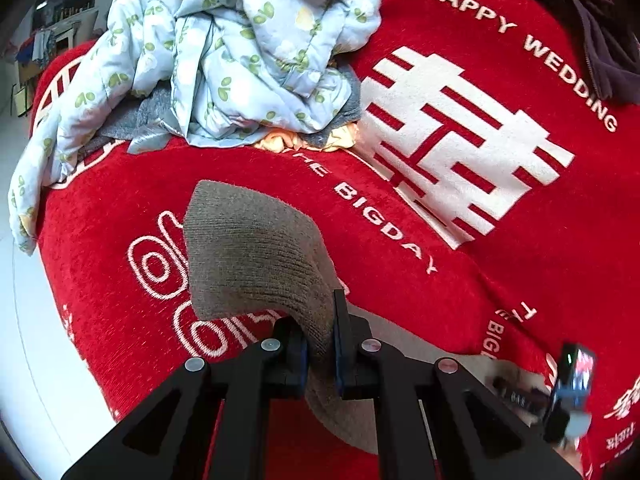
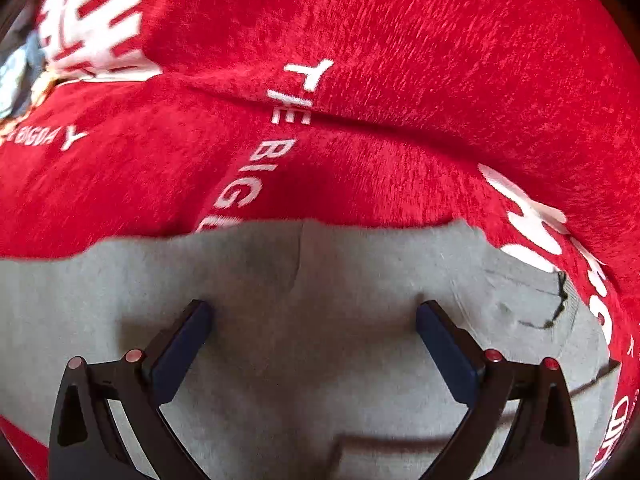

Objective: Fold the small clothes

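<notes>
Both tongs are busy with one small grey piece of clothing. Left tongs (image 1: 320, 354) are pressed together and pinch a fold of the grey knit cloth (image 1: 256, 252). That fold stands up from the pinch and leans to the far left, over the red cover (image 1: 400, 288). Right tongs (image 2: 314, 320) are spread wide. Their two blue pads (image 2: 182, 354) hang over the flat part of the grey cloth (image 2: 320, 280), and I cannot tell if they touch it.

In the right wrist view the grey cloth lies flat on the red cover (image 2: 400, 60), close to the camera. Its far edge runs from left to right. A short black thread (image 2: 558, 308) sits near its right edge.

White letters on the red cover say HAPPY WEDDING and THE BIG DAY, and a big white sign (image 1: 452, 136) is printed to the right of the middle.

Far to the left lies a heap of light blue cloth with green leaves (image 1: 240, 48). Something grey (image 1: 152, 112) and something orange (image 1: 280, 142) peek out from under the heap. A dark piece of clothing (image 1: 592, 32) lies at the far right corner.
</notes>
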Demonstrator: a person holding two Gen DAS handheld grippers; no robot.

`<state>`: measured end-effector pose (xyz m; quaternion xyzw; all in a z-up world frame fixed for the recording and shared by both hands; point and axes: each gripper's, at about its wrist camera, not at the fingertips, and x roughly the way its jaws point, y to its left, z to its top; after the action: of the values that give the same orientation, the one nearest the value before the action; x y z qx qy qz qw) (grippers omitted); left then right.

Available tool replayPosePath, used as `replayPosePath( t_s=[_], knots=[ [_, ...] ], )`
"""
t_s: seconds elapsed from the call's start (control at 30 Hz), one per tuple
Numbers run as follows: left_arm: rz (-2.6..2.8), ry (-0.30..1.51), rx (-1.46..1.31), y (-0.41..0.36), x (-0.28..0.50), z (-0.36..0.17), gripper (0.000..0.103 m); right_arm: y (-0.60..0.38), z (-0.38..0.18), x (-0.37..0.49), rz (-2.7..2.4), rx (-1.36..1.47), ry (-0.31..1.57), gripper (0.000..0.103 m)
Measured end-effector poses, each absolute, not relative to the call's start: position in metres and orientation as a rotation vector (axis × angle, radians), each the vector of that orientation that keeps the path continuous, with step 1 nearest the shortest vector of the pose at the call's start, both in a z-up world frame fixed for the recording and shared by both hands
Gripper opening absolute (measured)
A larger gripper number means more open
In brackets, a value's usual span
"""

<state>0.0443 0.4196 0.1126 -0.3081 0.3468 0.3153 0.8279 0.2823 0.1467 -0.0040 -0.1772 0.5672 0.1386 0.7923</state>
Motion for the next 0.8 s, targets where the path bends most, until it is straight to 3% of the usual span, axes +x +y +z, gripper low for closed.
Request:
replayPosePath(
  t_s=[0.17,0.4,0.8],
  knots=[
    [0.625,0.752,-0.606,0.390,0.050,0.128,0.010,0.125,0.034,0.297,0.245,-0.326,1.178,0.102],
    [0.487,0.827,-0.524,0.316,0.092,0.135,0.010,0.019,0.076,0.232,0.292,-0.242,1.157,0.102],
    [0.108,0.931,-0.309,0.089,0.195,0.177,0.010,-0.157,0.097,0.163,0.136,-0.191,1.075,0.102]
  ],
)
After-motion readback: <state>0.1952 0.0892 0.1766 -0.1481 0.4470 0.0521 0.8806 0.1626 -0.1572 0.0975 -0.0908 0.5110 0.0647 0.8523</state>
